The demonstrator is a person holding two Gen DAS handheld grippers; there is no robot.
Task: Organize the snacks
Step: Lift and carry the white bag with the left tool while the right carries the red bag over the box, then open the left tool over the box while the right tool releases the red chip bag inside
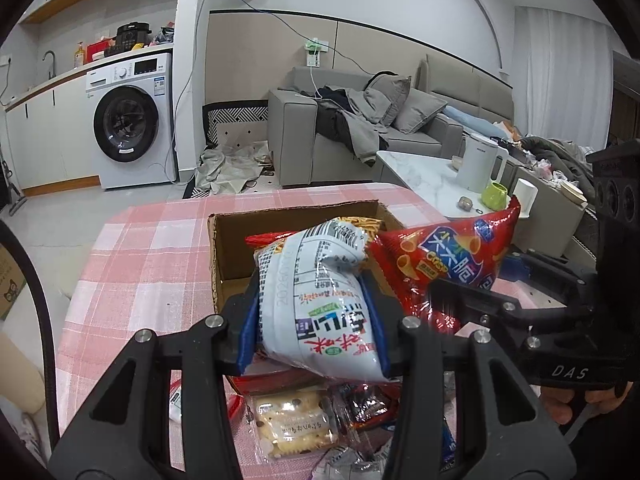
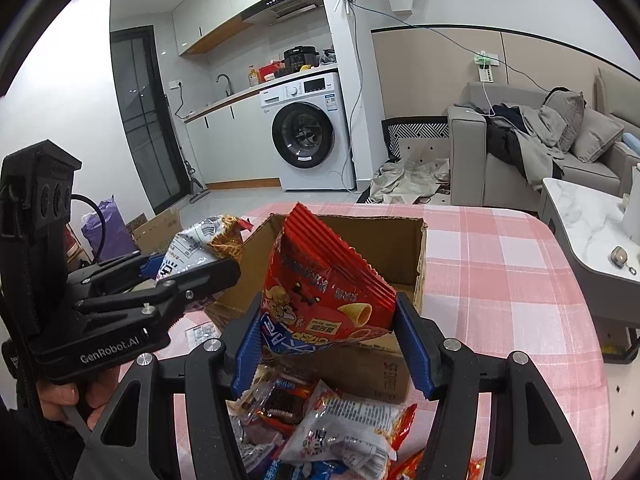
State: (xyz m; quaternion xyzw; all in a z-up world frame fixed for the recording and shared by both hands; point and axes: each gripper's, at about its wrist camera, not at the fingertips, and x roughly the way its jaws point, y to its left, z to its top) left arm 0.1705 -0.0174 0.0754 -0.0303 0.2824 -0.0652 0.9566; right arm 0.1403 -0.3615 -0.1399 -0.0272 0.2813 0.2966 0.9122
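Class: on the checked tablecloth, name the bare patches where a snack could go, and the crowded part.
Bare cloth lies beyond the cardboard box, and right of it toward the marble side table. Crowded: the near edge, where loose snack packets pile up.

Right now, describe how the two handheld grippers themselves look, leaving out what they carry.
Both are matte black plastic frames with angular cut-out struts and silver screws. The left gripper and right gripper carry ribbed blue pads on their jaws. White lettering marks the bodies: "GenRobot.AI" on the left, "DAS" on the right. Each has a black box-shaped top with round openings. A dark sleeve shows.
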